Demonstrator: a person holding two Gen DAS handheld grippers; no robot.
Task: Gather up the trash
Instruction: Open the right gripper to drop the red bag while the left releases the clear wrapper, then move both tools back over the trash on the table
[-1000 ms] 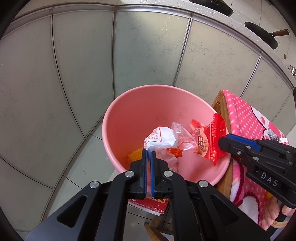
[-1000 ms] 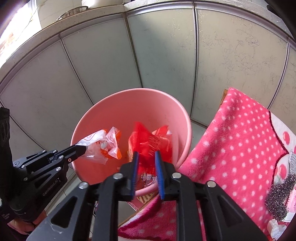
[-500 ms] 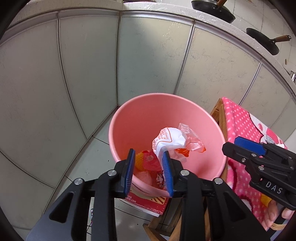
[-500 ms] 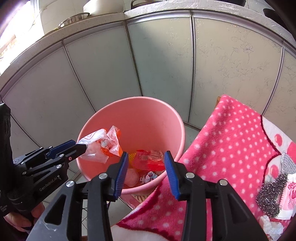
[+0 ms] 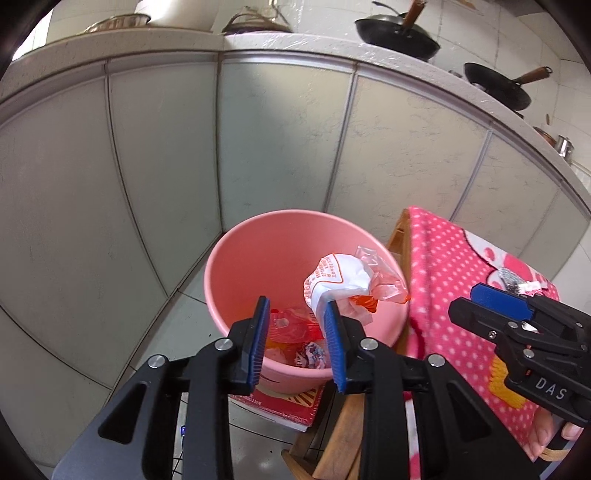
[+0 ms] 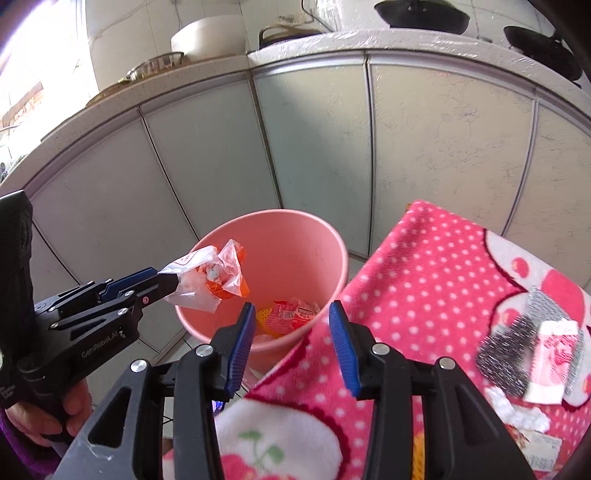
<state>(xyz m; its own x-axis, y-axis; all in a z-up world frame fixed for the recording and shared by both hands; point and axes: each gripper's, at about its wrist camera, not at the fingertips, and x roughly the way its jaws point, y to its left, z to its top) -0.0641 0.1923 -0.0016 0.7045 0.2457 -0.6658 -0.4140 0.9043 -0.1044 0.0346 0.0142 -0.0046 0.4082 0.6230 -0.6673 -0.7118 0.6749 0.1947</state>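
Trash wrapper (image 5: 340, 284), a crumpled white and clear bundle with orange print, hung at the tip of the left gripper (image 5: 297, 302). A second earlier those jaws had been pressed together on it. Now they stood spread, yet the wrapper clung to the finger on the right of the left wrist view instead of dropping. It was above the pink bucket (image 5: 221, 254), so the release looked only half done. A shake or a wipe on the rim was probably needed.

The right gripper (image 6: 291, 305) had also spread its jaws, with nothing between them. The red packet (image 6: 295, 314) it had pinched a second before now lay in the bucket, so that piece counted as collected.

Counted outward, there were two grippers and one wrapper at a fingertip. The one bucket held at least three pieces: the red packet, something orange-yellow and a crumpled printed wad.

To the right lay one pink dotted blanket (image 6: 424, 277). On it were one silvery scourer (image 6: 517, 343), one small pink-and-white packet (image 6: 554, 358) and one white scrap (image 6: 517, 410), likely the next pickups. Two black pans (image 5: 397, 35) sat on the counter.
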